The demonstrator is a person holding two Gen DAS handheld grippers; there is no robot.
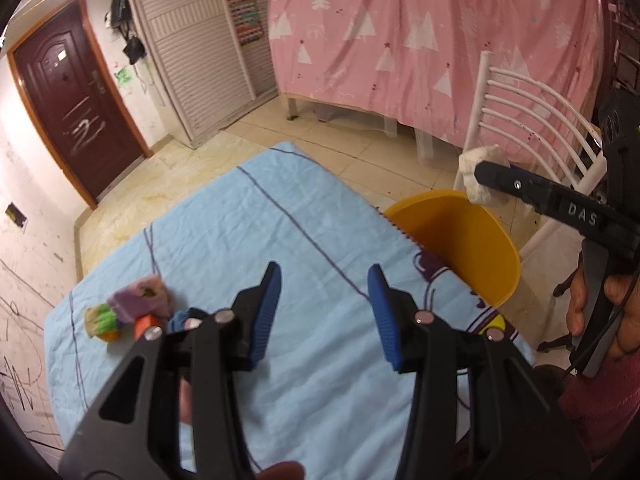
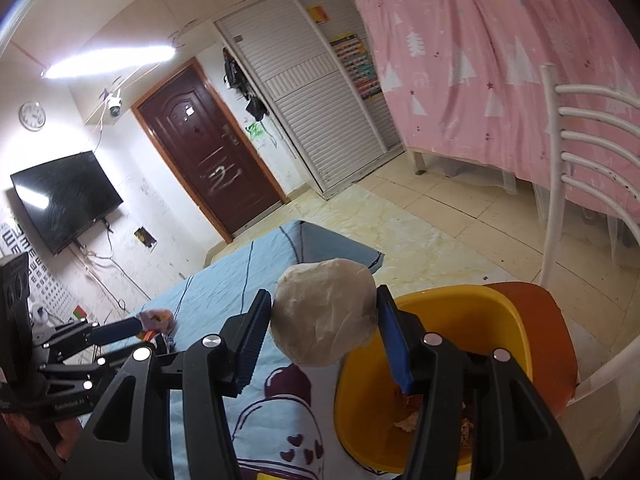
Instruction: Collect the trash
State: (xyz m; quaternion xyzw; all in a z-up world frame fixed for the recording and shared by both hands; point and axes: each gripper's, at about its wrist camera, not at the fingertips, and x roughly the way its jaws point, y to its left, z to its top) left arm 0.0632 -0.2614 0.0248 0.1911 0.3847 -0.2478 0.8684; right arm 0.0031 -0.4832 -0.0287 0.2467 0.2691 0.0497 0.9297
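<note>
The right tool (image 2: 324, 316) clenches a crumpled paper wad (image 2: 324, 312) just short of the yellow bin (image 2: 460, 360), right of the counter (image 2: 224, 288). Carry it over the rim before releasing. The left tool (image 1: 324, 312) gapes empty.

The left wrist view looks steeply down along its own fingers, close over the blue cloth (image 1: 224, 216), with the brown door (image 1: 68, 96) at ten o'clock. The right wrist view looks more level across the room, the yellow bin (image 2: 460, 320) close at five o'clock. Both share cloth, door, bin, pink sheet (image 1: 420, 40) and white chair (image 1: 532, 108).
</note>
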